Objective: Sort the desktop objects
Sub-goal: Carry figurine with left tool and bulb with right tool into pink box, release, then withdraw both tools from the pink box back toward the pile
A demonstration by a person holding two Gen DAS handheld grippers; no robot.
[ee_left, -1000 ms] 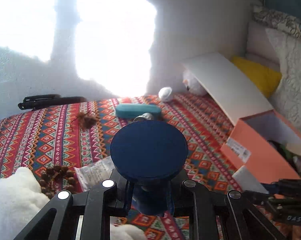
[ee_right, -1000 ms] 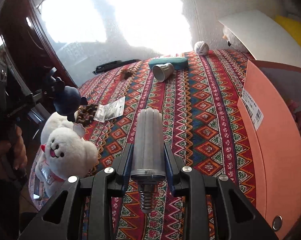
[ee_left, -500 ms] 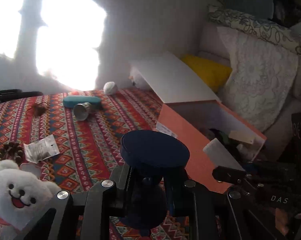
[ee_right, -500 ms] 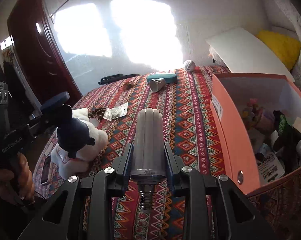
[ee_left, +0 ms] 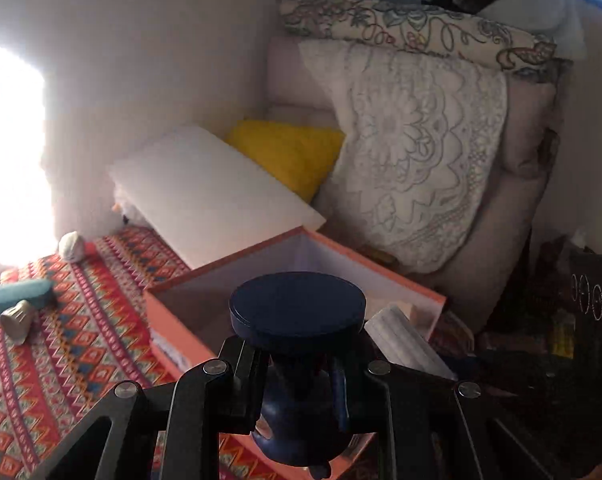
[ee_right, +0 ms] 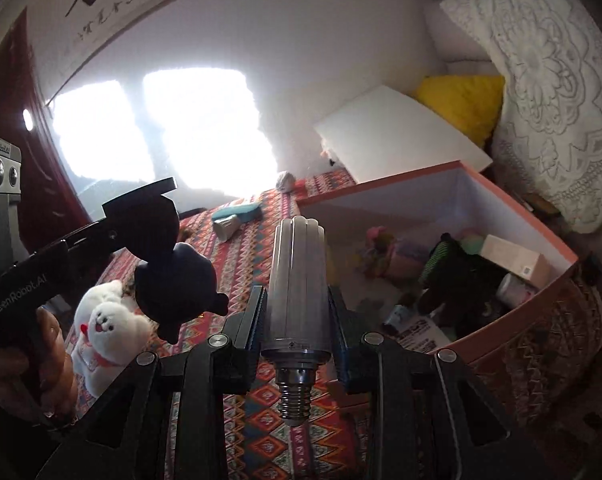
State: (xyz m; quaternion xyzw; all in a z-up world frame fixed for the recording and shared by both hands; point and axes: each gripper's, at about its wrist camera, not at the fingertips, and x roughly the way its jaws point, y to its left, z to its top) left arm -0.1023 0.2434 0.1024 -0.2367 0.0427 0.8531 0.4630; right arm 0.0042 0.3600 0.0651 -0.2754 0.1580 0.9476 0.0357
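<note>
Plush white bear (ee_right: 105, 320) far left on patterned cloth (ee_left: 61, 360), beside left tool (ee_left: 297, 376), clamped on dark blue figurine (ee_left: 297, 312), flat round cap uppermost, held up near orange box (ee_left: 169, 312). Teal case (ee_left: 19, 292) and metal cup (ee_left: 17, 320) touching, farther back on cloth; small white ball (ee_left: 71, 245) behind them. Right tool (ee_right: 297, 312) closed around ribbed lamp bulb (ee_right: 297, 280), screw base toward camera, raised at box's near left corner. Box open, cluttered with mixed items; white lid (ee_right: 397, 132) leaning behind, yellow cushion (ee_right: 461, 100) and lace pillow (ee_right: 553, 92) rightmost.
</note>
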